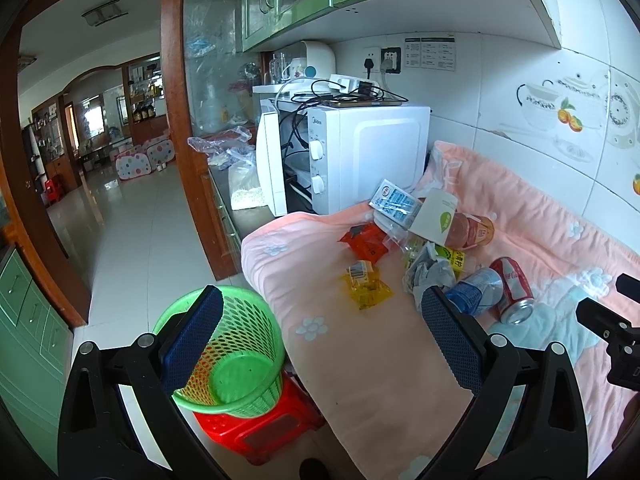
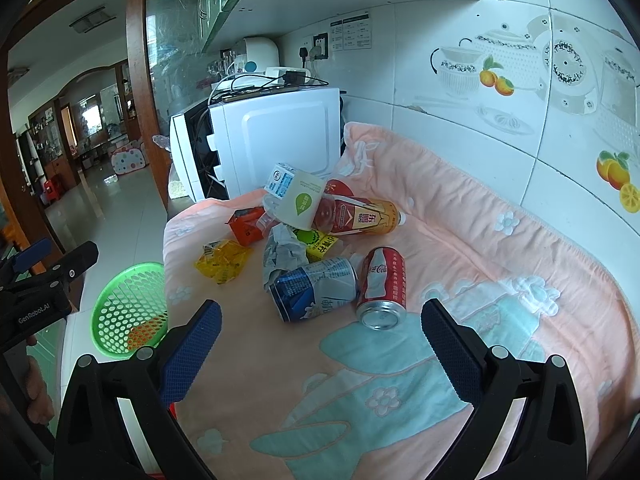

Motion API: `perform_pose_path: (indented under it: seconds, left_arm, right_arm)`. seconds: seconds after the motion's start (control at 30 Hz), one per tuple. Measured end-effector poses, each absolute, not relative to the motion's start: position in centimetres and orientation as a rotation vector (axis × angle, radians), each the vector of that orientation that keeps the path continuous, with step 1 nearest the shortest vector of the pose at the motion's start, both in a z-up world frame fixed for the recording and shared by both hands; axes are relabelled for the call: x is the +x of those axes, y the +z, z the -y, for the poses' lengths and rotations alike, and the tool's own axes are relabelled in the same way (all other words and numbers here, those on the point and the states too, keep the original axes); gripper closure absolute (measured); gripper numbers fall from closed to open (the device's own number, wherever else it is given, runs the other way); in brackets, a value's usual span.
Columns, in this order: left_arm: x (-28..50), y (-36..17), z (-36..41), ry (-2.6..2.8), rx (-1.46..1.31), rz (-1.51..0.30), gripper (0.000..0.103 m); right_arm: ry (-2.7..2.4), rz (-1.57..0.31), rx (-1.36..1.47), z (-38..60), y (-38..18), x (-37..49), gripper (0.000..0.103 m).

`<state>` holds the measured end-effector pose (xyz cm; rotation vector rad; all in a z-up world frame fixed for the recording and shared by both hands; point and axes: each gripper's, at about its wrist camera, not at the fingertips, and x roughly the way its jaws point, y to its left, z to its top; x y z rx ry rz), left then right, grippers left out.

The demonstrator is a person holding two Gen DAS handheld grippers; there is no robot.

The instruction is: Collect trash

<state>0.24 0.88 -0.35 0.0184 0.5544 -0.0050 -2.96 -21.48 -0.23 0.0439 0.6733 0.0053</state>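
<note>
A pile of trash lies on a pink blanket (image 2: pixel 460 208): a red cola can (image 2: pixel 382 284), a blue and white can (image 2: pixel 316 290), crumpled paper (image 2: pixel 282 254), a yellow wrapper (image 2: pixel 224 260), an orange packet (image 2: pixel 246 226), a paper cup (image 2: pixel 302 204), a milk carton (image 2: pixel 280 178) and an orange drink bottle (image 2: pixel 360 216). The pile also shows in the left wrist view, with the cola can (image 1: pixel 514 288) nearest. A green mesh bin (image 1: pixel 224 344) stands on a red stool (image 1: pixel 256 428) beside the counter. My left gripper (image 1: pixel 320 312) is open over the blanket's edge. My right gripper (image 2: pixel 320 320) is open just before the cans.
A white microwave (image 1: pixel 360 160) with cables on top stands behind the pile. Tiled wall runs along the right. Green cabinets hang above. Plastic bags (image 1: pixel 236 152) lie on the counter beyond the microwave. Tiled floor (image 1: pixel 132 216) leads into a living room at left.
</note>
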Motion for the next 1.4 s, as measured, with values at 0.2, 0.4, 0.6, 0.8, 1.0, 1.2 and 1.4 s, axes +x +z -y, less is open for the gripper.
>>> perform_pose_path:
  seconds: [0.2, 0.4, 0.6, 0.8, 1.0, 1.2, 1.4]
  left_arm:
    - [0.18, -0.36, -0.95, -0.019, 0.02, -0.554, 0.005]
    - [0.17, -0.47, -0.62, -0.039, 0.053, -0.555, 0.005]
    - [0.04, -0.39, -0.17, -0.051, 0.081, -0.542, 0.005]
    - [-0.2, -0.33, -0.06, -0.051, 0.095, -0.517, 0.005]
    - [-0.15, -0.15, -0.41, -0.056, 0.076, -0.512, 0.005]
    - [0.0, -0.13, -0.71, -0.064, 0.061, -0.515, 0.005]
    - [0.27, -0.32, -0.69, -0.054, 0.074, -0.524, 0.005]
  right_arm:
    - [0.001, -0.669, 0.044, 21.66, -0.18, -2.98, 0.006]
    - [0.0, -0.668, 0.043, 21.76, -0.23, -2.94, 0.006]
    - [-0.004, -0.666, 0.043, 21.74, -0.16, -2.97, 0.006]
    - [-0.006, -0.664, 0.044, 21.83, -0.16, -2.98, 0.006]
    - [-0.005, -0.665, 0.043, 21.87, -0.15, -2.94, 0.006]
    - [-0.005, -0.668, 0.043, 21.85, -0.15, -2.97, 0.006]
    - [0.0, -0.669, 0.039, 21.69, -0.29, -2.77, 0.006]
